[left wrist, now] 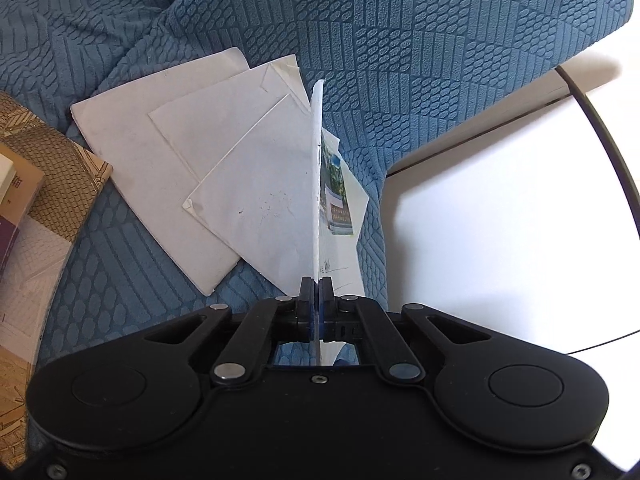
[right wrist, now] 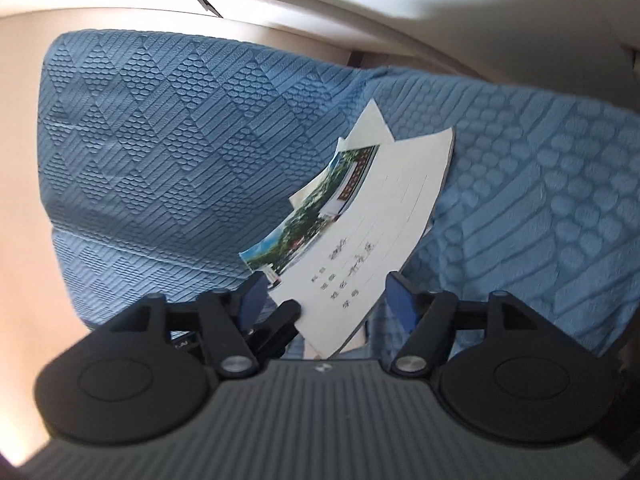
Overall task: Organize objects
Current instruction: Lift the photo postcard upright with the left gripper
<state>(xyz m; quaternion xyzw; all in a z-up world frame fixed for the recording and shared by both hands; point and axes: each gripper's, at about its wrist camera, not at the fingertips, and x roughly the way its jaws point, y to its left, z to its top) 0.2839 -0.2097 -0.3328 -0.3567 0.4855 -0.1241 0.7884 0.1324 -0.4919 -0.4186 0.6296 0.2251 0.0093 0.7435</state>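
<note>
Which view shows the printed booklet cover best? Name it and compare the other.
The right wrist view: the booklet faces the camera, showing its photo strip and handwritten lines. In the left wrist view the booklet stands edge-on, clamped in the left gripper, with only a sliver of the photo visible.

Books [left wrist: 16, 200] cut off at left edge

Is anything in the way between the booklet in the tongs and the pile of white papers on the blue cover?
Nothing visible is. The left tongs pinch the booklet on edge right above the papers, with only air between. The right tongs are open and grip nothing. The books lie off to the side.
</note>
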